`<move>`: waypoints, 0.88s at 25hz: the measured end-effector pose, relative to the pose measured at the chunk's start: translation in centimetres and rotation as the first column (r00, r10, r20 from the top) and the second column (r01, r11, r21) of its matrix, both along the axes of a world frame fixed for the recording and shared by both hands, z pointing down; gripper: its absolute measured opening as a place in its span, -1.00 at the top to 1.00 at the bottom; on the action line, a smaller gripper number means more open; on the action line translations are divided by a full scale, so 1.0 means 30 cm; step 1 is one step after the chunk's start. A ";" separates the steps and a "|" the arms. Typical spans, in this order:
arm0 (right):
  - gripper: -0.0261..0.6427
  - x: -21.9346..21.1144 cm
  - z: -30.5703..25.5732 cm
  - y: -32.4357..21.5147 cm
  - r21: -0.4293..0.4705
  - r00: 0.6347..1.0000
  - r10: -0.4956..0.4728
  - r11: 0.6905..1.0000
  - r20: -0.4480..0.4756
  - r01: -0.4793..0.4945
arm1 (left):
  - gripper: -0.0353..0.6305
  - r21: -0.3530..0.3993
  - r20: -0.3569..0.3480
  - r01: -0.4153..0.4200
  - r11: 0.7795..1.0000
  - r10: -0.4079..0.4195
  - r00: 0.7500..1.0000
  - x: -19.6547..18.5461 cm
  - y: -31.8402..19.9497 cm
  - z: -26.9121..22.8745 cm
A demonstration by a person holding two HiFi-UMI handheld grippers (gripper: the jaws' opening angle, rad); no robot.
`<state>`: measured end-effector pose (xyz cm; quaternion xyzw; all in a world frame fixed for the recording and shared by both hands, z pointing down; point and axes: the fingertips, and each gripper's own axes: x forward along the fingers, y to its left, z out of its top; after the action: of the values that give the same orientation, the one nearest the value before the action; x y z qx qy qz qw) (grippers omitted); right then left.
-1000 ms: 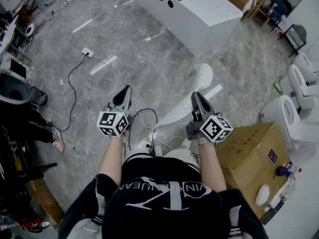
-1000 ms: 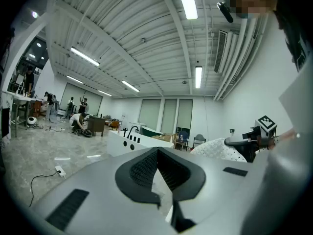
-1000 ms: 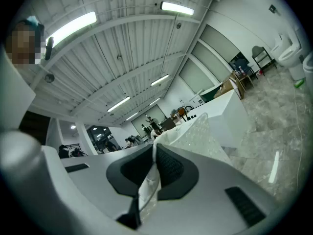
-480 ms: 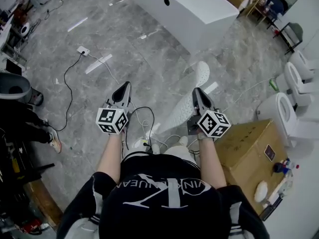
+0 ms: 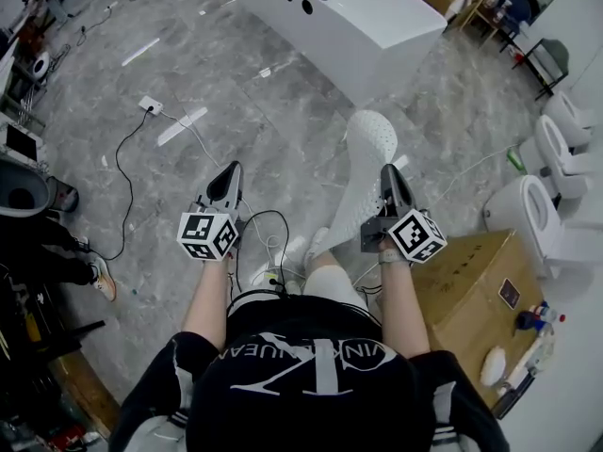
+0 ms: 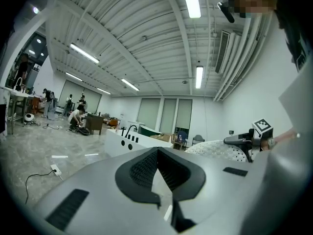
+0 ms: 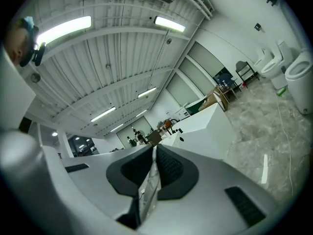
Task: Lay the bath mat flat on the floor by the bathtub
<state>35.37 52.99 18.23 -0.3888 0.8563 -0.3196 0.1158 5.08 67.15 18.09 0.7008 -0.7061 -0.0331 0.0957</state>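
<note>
The white perforated bath mat (image 5: 363, 172) hangs curled off the floor, from near the bathtub side down to my knees. My right gripper (image 5: 388, 175) sits at the mat's right edge and is shut; a pale strip of mat shows between its jaws. From the left gripper view the mat (image 6: 215, 150) bulges up beside the right gripper (image 6: 227, 141). My left gripper (image 5: 229, 179) is shut and holds nothing, a short way left of the mat. The white bathtub (image 5: 349, 17) with black taps stands ahead on the grey marble floor; it also shows as bathtub (image 6: 128, 142) and bathtub (image 7: 208, 126).
A cardboard box (image 5: 471, 285) stands at my right, with toilets (image 5: 532, 217) beyond it. Black and white cables (image 5: 264, 229) lie at my feet, and a power strip (image 5: 151, 105) with its cord lies to the left. A person's shoe (image 5: 105, 281) and clutter line the left edge.
I have stepped closer to the bathtub. The right gripper has risen slightly and the mat has come up with it, looming larger. The left gripper keeps its place beside it.
</note>
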 end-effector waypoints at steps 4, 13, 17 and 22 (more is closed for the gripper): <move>0.81 -0.026 0.039 -0.112 -0.029 0.999 0.029 0.999 0.027 -0.028 | 0.85 -0.014 -0.002 -0.005 1.000 0.005 1.000 -0.043 -0.124 0.026; 0.81 -0.054 0.158 -0.460 -0.121 0.998 0.055 0.991 0.014 -0.053 | 0.85 -0.048 0.013 -0.042 0.998 0.043 0.999 -0.084 -0.553 0.035; 0.81 -0.067 0.160 -0.625 -0.128 0.998 0.057 0.990 -0.010 -0.058 | 0.85 -0.044 0.012 -0.055 0.998 0.056 0.998 -0.109 -0.755 0.012; 0.81 -0.093 0.161 -0.808 -0.131 0.999 0.049 0.990 -0.011 -0.050 | 0.85 -0.031 0.005 -0.070 0.997 0.070 0.998 -0.110 -0.965 0.007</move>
<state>32.58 28.75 23.06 -0.4179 0.8239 -0.3709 0.0945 1.76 38.20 18.31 0.7237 -0.6818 -0.0168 0.1055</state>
